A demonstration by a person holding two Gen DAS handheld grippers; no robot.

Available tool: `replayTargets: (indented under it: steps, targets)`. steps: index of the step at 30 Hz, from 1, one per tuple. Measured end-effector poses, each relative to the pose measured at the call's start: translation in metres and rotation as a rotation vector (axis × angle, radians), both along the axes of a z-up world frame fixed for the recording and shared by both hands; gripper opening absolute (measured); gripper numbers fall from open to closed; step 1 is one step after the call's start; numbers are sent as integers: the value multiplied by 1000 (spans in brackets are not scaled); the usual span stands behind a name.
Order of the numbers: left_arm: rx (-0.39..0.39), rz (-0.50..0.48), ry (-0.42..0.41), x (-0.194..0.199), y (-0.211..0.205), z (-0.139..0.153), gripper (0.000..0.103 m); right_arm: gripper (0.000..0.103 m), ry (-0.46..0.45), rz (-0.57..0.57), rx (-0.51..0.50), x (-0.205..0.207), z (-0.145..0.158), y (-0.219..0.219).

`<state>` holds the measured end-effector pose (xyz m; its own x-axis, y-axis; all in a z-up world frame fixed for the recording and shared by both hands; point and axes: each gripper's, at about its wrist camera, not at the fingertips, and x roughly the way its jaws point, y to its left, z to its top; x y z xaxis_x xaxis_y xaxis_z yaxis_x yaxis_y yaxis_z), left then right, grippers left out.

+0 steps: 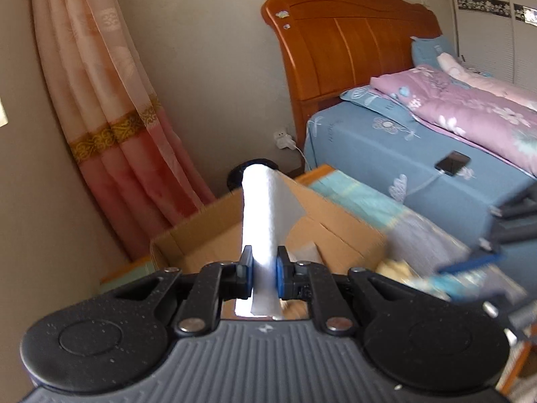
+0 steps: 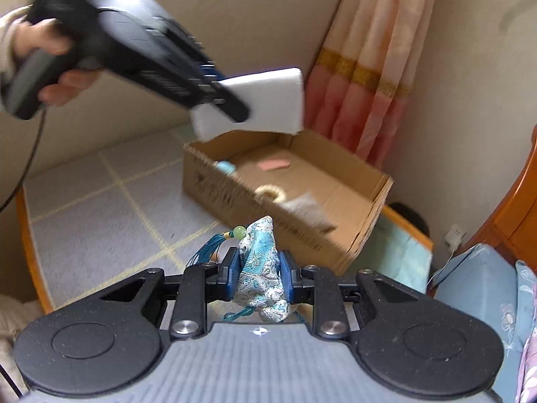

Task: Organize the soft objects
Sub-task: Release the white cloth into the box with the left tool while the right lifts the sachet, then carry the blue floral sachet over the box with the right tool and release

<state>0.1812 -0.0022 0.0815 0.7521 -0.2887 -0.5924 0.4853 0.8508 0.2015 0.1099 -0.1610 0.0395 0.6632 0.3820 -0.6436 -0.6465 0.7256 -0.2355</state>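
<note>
Foam in one tool, brocade in the other: the left tool is clamped tight on a white foam block, which stands on edge between its blue pads and juts forward above an open cardboard box. From the right wrist view, the same block hangs in the air over the box's near wall, the left hand gripping the handle behind it. The right tool is closed on a small blue-and-white brocade pouch, its green bead and teal tassel spilling to the left of the jaws. The box sits toward the far corner of the table, by a pink curtain. Inside it lie a pink pad, a pale blue piece, a cream ring and a grey cloth. A bed with blue sheets stands alongside the table.
</note>
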Motion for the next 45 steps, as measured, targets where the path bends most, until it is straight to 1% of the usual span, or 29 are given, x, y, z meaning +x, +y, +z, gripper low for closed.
replayTargets:
  steps: [3, 8, 10, 11, 12, 13, 14, 15, 16, 19, 21, 23, 25, 27, 31, 32, 36, 42, 45]
  targets:
    - [21, 28, 22, 36, -11, -5, 11, 29, -29, -5, 5, 4, 9, -2]
    - [-8, 79, 109, 93, -22, -27, 11, 30, -52, -28, 18, 8, 17, -5]
    - [-19, 109, 126, 111, -25, -37, 14, 30, -56, -38, 21, 10, 18, -7]
    - [-19, 128, 129, 120, -27, -43, 22, 30, -57, -42, 20, 10, 20, -8]
    - [-21, 140, 140, 128, -29, -49, 34, 30, -59, -47, 18, 10, 20, -9]
    - [-16, 150, 144, 134, -30, -55, 40, 29, -60, -52, 17, 9, 21, -10]
    - [-5, 167, 144, 138, -31, -60, 54, 30, -61, -57, 17, 8, 21, -11]
    - [6, 184, 143, 141, -32, -63, 65, 30, -62, -62, 16, 9, 22, -11]
    - [18, 199, 139, 141, -32, -65, 67, 30, -65, -67, 15, 9, 23, -12]
    - [13, 178, 134, 129, -25, -61, 70, 29, -77, -79, 12, 10, 26, -14]
    - [9, 172, 113, 112, -19, -52, 80, 29, -83, -79, 10, 12, 29, -14]
    - [6, 165, 91, 99, -15, -41, 86, 30, -88, -79, 6, 15, 30, -14]
    - [9, 162, 77, 80, -10, -30, 89, 30, -91, -79, 6, 21, 32, -13]
    - [-4, 162, 54, 59, -4, -21, 96, 29, -96, -82, 8, 28, 34, -11]
    - [-60, 169, 10, 16, 9, -14, 99, 29, -96, -88, 15, 45, 38, -8]
    - [-73, 179, -1, 7, 12, -15, 100, 29, -95, -88, 20, 48, 38, -7]
    - [-87, 236, 8, -27, 23, -27, 100, 30, -98, -97, 16, 68, 43, 1]
    - [-121, 339, 119, -54, 38, -56, 100, 30, -91, -107, 25, 103, 49, 18]
    - [-115, 390, 135, -62, 44, -66, 100, 30, -75, -122, 41, 123, 48, 26]
